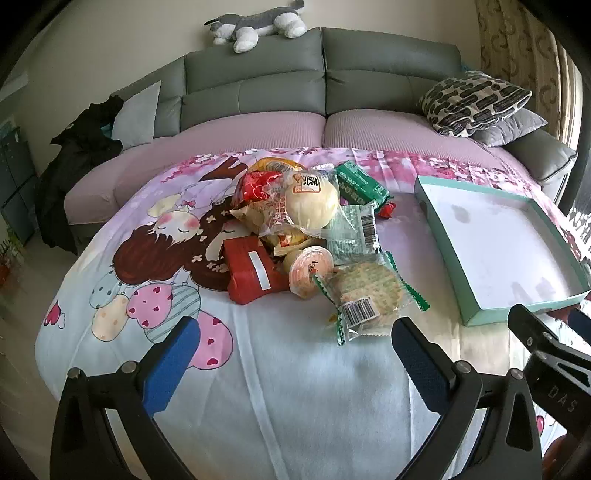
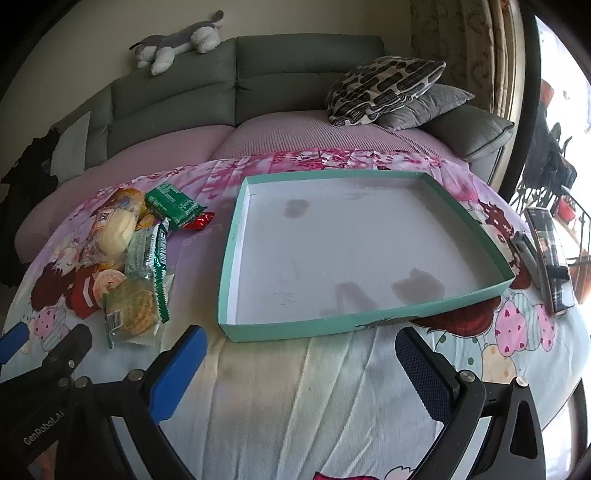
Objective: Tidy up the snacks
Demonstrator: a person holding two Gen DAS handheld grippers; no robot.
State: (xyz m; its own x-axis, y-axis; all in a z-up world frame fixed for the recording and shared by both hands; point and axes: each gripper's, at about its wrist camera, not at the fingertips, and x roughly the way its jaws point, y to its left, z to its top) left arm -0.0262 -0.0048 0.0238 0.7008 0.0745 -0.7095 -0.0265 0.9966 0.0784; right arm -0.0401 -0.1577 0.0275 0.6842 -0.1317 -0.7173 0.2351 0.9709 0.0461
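Left to right: my left gripper point(image 1: 295, 354), spread and empty; the snack pile point(image 1: 295, 229) on the cartoon bedsheet point(image 1: 155, 258), light, crinkly, slippery wrappers with crushable contents, best pinched at sealed edges; the teal tray point(image 2: 236, 236), bare; my right gripper point(image 2: 301, 365), likewise spread.

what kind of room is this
Most likely a home living room: a grey sofa with cushions and a plush dog on its back, behind a table under a cartoon cloth.
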